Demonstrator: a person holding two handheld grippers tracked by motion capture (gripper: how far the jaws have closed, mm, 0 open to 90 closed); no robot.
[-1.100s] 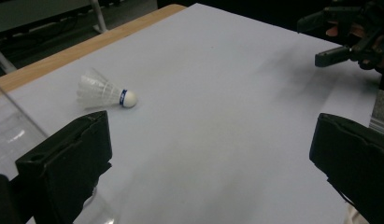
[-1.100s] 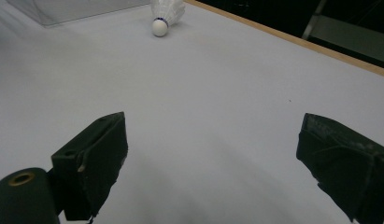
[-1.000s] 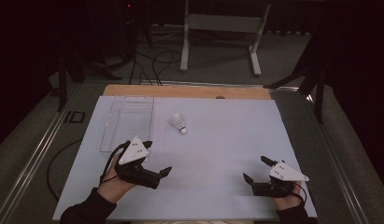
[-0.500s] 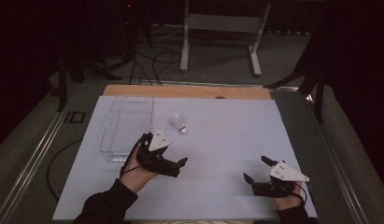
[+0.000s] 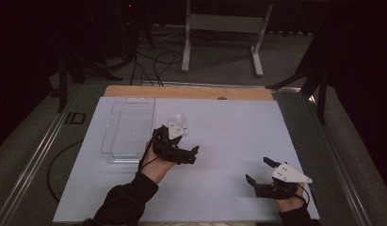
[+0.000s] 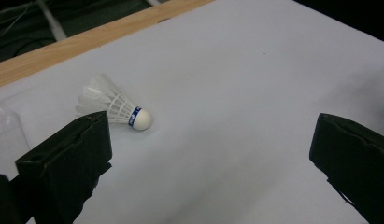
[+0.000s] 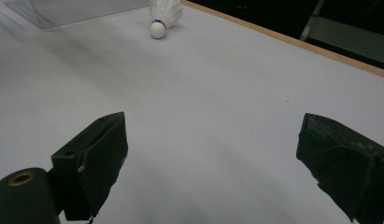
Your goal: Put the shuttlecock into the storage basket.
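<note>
High view shows a white counter (image 5: 229, 141) with a wooden far edge, dark floor, cables and a metal stand (image 5: 221, 28) beyond. A clear tray (image 5: 127, 129) sits at its left. The left gripper (image 5: 184, 153) hides the shuttlecock (image 6: 117, 107) here; it lies just past the wide-open, empty fingers. The right gripper (image 5: 259, 172) gapes empty, well apart.

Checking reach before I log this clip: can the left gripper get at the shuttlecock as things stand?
Probably yes. The left gripper is open, and the shuttlecock lies on bare table just ahead of its left jaw, with nothing between them.
</note>
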